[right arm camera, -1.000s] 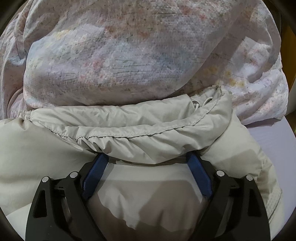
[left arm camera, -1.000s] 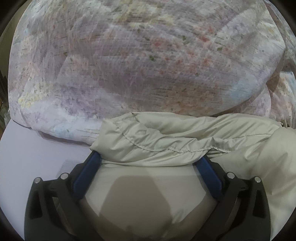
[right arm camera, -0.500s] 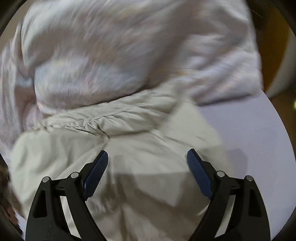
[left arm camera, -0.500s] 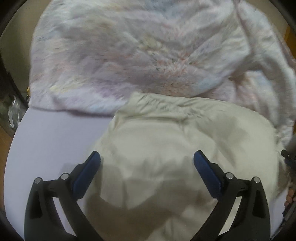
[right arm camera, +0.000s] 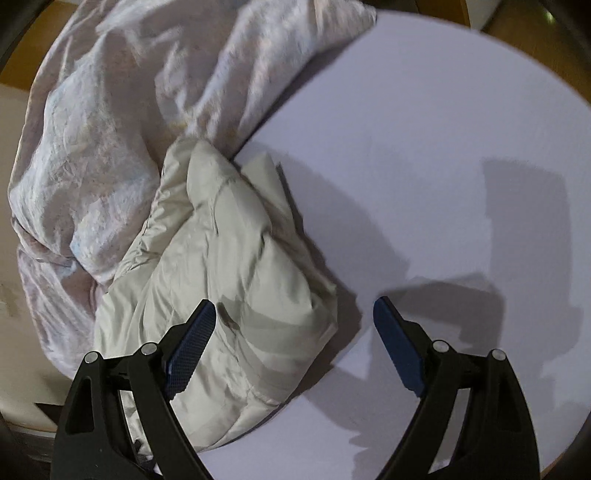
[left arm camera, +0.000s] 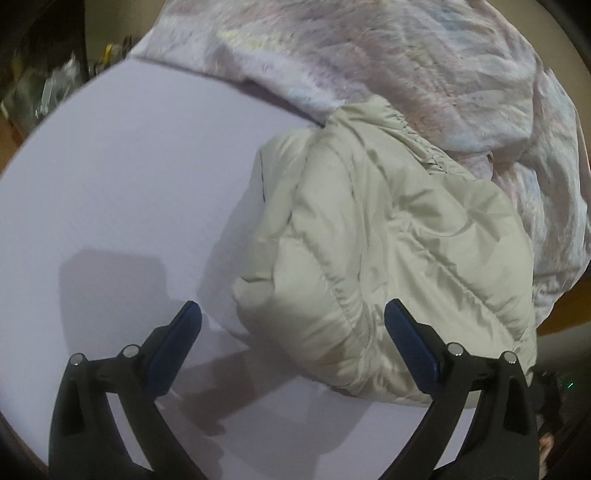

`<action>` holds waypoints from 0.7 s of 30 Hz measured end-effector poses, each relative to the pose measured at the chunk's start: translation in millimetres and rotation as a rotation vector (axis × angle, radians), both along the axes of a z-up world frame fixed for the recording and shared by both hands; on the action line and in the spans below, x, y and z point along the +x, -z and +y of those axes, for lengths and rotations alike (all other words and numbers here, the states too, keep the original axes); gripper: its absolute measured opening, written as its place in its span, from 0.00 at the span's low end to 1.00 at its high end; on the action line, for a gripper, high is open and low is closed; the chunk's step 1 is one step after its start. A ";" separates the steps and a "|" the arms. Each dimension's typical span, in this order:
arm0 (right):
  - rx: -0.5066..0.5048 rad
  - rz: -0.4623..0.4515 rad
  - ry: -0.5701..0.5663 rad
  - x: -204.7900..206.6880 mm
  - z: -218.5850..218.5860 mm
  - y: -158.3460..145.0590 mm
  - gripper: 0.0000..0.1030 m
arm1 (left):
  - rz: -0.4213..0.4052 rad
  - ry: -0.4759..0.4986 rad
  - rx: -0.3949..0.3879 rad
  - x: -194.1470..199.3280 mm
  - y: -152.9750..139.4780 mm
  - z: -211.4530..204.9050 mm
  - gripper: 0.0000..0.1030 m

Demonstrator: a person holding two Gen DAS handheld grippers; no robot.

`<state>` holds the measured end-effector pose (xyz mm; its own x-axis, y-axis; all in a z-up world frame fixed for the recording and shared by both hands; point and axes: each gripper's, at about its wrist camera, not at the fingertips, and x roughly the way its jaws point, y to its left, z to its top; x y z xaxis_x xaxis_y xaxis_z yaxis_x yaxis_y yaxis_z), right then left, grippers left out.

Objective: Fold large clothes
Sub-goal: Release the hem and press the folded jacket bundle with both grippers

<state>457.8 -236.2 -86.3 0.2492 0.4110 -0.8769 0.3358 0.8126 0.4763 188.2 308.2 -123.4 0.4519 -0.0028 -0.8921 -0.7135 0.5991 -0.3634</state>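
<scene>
A pale beige padded jacket lies folded in a bundle on a lavender table. In the left wrist view it sits right of centre. In the right wrist view the jacket lies left of centre. My left gripper is open and empty, raised above the jacket's near left edge. My right gripper is open and empty, above the jacket's near right edge and bare table.
A crumpled pale floral quilt lies heaped behind the jacket and touches it; it also shows in the right wrist view. The table's rounded edge and wooden floor show beyond. Dark clutter stands off the far left.
Both grippers have pulled back and up from the jacket, which they hovered close over a second ago. The left view swung left, the right view swung right. The jacket stays put.
</scene>
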 end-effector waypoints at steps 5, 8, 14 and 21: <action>0.054 0.026 0.010 -7.0 8.6 7.2 0.86 | -0.045 -0.072 -0.078 -2.4 9.9 -2.0 0.87; 0.083 0.038 0.030 -7.7 12.6 13.3 0.83 | -0.068 -0.124 -0.105 0.0 17.3 2.4 0.83; 0.148 0.056 0.083 -9.8 18.4 23.7 0.67 | -0.110 -0.177 -0.144 4.4 25.1 8.5 0.70; 0.163 0.046 0.150 -13.2 17.4 15.0 0.38 | -0.160 -0.192 -0.158 5.4 18.5 9.4 0.39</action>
<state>444.7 -218.8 -101.3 0.2794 0.5095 -0.8138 0.4714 0.6656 0.5786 193.7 317.6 -141.9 0.5921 -0.0369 -0.8050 -0.7347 0.3857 -0.5581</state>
